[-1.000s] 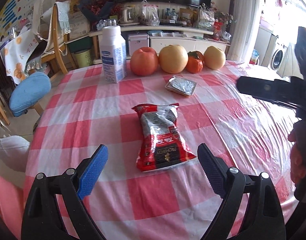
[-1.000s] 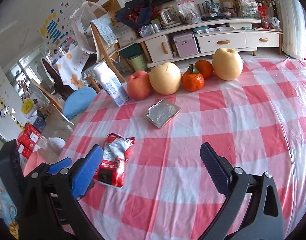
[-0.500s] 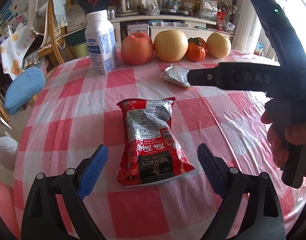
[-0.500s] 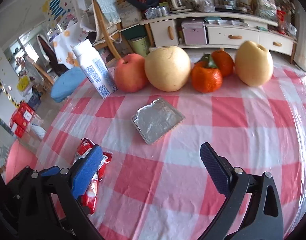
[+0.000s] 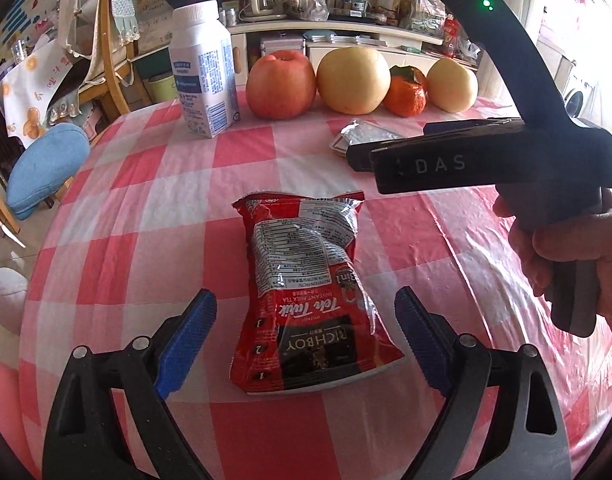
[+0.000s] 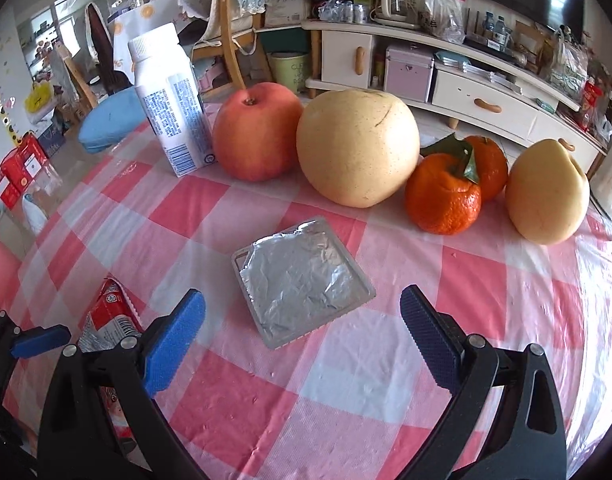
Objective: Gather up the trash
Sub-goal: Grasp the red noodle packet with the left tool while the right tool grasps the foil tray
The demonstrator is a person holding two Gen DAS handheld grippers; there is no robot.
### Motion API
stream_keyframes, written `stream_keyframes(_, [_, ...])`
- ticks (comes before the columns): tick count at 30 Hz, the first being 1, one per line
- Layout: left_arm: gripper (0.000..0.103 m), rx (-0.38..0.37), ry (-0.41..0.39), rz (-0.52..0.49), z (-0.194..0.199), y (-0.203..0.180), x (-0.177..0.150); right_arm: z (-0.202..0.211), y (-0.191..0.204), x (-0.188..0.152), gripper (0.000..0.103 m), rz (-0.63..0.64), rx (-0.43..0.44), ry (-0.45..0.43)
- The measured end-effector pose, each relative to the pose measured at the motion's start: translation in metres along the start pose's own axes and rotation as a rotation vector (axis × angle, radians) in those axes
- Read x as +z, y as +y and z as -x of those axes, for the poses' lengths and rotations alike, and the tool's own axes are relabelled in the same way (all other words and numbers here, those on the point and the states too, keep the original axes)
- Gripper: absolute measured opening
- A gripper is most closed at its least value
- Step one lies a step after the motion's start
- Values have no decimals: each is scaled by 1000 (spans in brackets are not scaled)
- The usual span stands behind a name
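While fruit (image 6: pixel 357 148) lines the far edge, both tools gape wide.

A glossy, crinkled red plastic tea packet (image 5: pixel 309 300) lies on the surface (image 5: pixel 234 152), which is covered in shiny, wrinkled plastic checked cloth. A small tray (image 6: pixel 302 280) has creased matt silver foil on top. Both jaws carry ribbed blue pads (image 6: pixel 174 340) on matt black plastic.

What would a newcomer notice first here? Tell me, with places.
The red milk-tea packet lying flat on the checked tablecloth, framed by the open left gripper. Next, the foil-topped tray before the open right gripper, and behind it a row of fruit led by the big yellow pear.
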State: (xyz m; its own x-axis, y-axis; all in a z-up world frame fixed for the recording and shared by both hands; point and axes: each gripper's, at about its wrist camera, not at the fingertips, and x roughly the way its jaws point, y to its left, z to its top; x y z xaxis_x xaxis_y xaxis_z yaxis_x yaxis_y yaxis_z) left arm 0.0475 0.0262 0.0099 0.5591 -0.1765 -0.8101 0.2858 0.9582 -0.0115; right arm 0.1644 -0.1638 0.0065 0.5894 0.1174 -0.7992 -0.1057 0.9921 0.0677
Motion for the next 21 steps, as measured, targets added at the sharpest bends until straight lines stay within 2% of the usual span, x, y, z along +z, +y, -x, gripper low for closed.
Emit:
stream_keyframes(7, [90, 0, -5, 16, -1, 3, 1, -12, 11, -4, 98, 54, -32, 13])
stream_keyframes(11, [90, 1, -4, 18, -2, 3, 1, -11, 9, -2, 85, 56, -31, 8])
stream_keyframes(15, [90, 2, -5, 15, -4, 2, 1, -10, 8, -2, 78, 55, -29, 1])
stream_keyframes(18, [80, 9, -7, 18, -5, 1, 1, -8, 9, -2, 71, 64, -25, -4])
stream_keyframes(21, [77, 9, -5, 18, -7, 1, 1, -8, 10, -2, 71, 66, -24, -4])
